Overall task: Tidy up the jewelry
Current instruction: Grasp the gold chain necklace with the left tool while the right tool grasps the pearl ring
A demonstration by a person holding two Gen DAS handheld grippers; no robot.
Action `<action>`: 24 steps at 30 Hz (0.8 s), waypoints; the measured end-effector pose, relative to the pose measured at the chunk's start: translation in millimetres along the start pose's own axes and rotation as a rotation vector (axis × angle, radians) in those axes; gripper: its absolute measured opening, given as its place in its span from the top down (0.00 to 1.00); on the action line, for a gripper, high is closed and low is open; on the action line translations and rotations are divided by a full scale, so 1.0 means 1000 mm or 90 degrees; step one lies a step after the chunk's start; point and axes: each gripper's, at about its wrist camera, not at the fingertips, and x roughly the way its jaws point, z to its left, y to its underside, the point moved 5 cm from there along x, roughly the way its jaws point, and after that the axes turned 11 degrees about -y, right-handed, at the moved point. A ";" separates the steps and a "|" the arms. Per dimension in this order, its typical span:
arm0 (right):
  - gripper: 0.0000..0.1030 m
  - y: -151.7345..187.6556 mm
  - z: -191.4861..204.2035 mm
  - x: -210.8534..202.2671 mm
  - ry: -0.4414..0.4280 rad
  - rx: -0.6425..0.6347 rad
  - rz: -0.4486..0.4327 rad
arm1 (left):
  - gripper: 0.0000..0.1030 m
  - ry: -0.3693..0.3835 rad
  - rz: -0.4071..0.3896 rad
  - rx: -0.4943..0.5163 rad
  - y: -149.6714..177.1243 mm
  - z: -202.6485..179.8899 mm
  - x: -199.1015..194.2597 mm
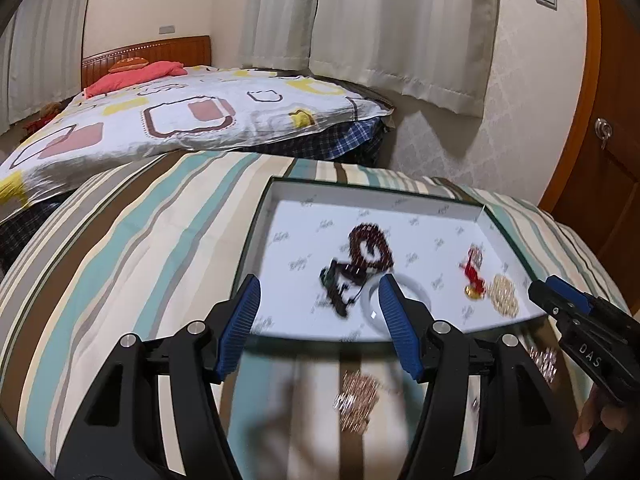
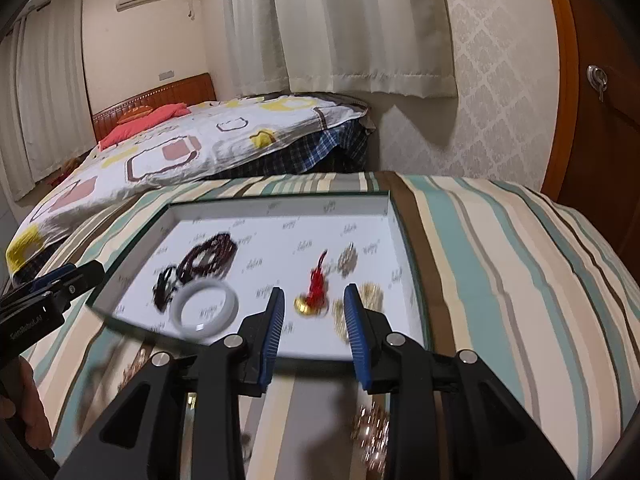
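A shallow white box tray (image 1: 400,208) (image 2: 280,208) lies on a striped cloth. In it are a dark red bead bracelet (image 1: 370,246) (image 2: 208,258), a black bracelet (image 1: 340,284) (image 2: 164,286), a white bangle (image 1: 370,304) (image 2: 204,308), a red tassel charm with a gold piece (image 1: 474,276) (image 2: 314,290) and gold chains (image 1: 504,294) (image 2: 370,294). My left gripper (image 1: 318,294) is open and empty over the tray's near edge. My right gripper (image 2: 314,302) is open and empty over the tassel charm. Rose-gold jewelry (image 1: 356,398) (image 2: 372,432) lies on the cloth in front of the tray, blurred.
The striped cloth (image 1: 140,248) covers the surface. A bed with a patterned quilt (image 1: 180,116) stands behind. Curtains (image 1: 380,20) and a wooden door (image 1: 608,140) are at the back and right. More small jewelry (image 1: 544,362) lies near the right gripper.
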 end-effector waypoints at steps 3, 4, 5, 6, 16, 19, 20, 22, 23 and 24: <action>0.69 0.015 0.006 -0.003 -0.008 0.002 0.013 | 0.42 -0.005 0.012 0.003 0.013 0.006 -0.004; 0.69 0.021 0.008 -0.003 -0.013 0.003 0.018 | 0.42 -0.007 0.017 0.003 0.018 0.008 -0.005; 0.69 0.027 0.011 -0.003 -0.019 0.003 0.026 | 0.42 -0.009 0.020 0.004 0.023 0.010 -0.007; 0.69 0.032 0.014 -0.003 -0.022 0.002 0.030 | 0.42 -0.011 0.022 0.006 0.027 0.012 -0.009; 0.69 0.067 0.045 0.001 -0.062 -0.022 0.077 | 0.42 -0.033 0.053 -0.002 0.057 0.032 -0.017; 0.69 0.069 0.048 0.004 -0.065 -0.030 0.090 | 0.42 -0.031 0.058 -0.003 0.060 0.033 -0.017; 0.69 0.070 0.049 0.005 -0.063 -0.032 0.094 | 0.42 -0.030 0.059 -0.002 0.060 0.032 -0.016; 0.69 0.071 0.048 0.006 -0.063 -0.030 0.101 | 0.42 -0.028 0.061 0.001 0.061 0.031 -0.016; 0.69 0.072 0.047 0.007 -0.063 -0.030 0.105 | 0.42 -0.027 0.061 0.001 0.062 0.030 -0.015; 0.70 0.073 0.047 0.008 -0.063 -0.030 0.107 | 0.42 -0.026 0.062 0.002 0.062 0.028 -0.015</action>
